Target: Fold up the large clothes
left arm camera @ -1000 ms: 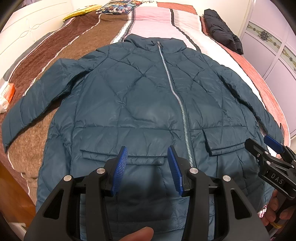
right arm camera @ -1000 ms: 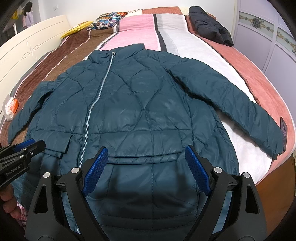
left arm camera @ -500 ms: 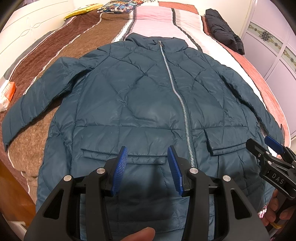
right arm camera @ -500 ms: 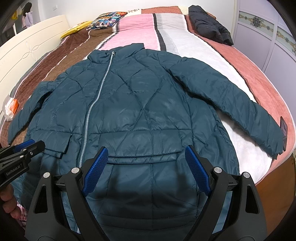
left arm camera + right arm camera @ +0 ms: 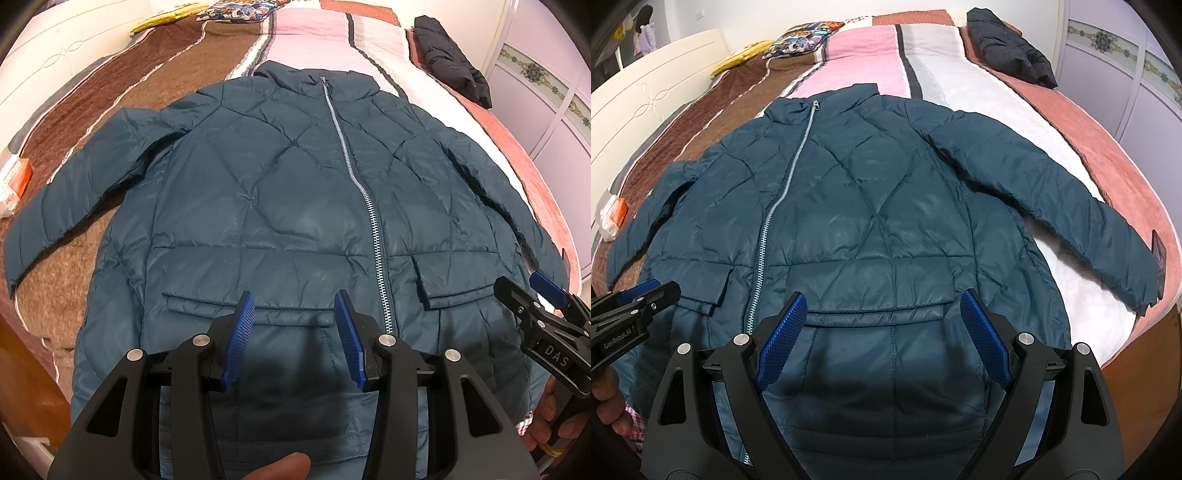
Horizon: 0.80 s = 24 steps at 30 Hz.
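The quilted jacket [image 5: 280,206], spread flat and zipped at the bed's [image 5: 1082,155] near edge, is judged light, puffy and slippery, best pinched at a cuff or hem by the left tool [image 5: 293,332] and right tool [image 5: 882,332], both held spread and empty above it.

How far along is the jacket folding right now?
Done: the teal jacket lies flat on the bed, zipped, front up, both sleeves spread out. In hand: nothing; the left gripper and right gripper hover open above its hem area, gripping no fabric. Left: every fold, sleeves and body alike.
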{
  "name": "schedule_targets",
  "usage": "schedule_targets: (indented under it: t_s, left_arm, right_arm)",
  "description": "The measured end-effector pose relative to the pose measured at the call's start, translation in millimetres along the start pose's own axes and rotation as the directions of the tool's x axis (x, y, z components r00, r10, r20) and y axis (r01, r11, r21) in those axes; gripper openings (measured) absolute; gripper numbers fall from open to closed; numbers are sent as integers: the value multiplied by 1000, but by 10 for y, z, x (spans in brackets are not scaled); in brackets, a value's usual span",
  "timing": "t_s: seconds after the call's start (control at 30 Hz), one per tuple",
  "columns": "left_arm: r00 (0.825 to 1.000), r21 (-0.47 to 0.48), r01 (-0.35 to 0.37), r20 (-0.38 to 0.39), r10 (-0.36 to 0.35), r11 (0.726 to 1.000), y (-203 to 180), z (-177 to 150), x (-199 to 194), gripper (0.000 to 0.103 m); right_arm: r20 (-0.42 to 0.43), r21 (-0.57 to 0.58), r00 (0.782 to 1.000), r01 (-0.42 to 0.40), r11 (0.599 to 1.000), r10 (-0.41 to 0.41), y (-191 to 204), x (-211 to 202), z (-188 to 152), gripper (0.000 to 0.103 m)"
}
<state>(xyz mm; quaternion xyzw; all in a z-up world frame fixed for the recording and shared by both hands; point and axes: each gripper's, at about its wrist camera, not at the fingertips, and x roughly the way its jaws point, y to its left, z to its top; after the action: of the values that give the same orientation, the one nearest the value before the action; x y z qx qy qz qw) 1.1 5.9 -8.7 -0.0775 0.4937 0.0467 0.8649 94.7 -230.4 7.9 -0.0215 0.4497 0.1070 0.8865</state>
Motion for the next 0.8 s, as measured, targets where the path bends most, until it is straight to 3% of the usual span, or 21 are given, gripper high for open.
schedule_targets:
  t_s: [0.8]
  left_arm:
    - [1000,0,0,-1,0,1000,5,4,1,45]
  right_arm:
    - [-17,28,1000,-9,1000,9,-48,30,-9,85]
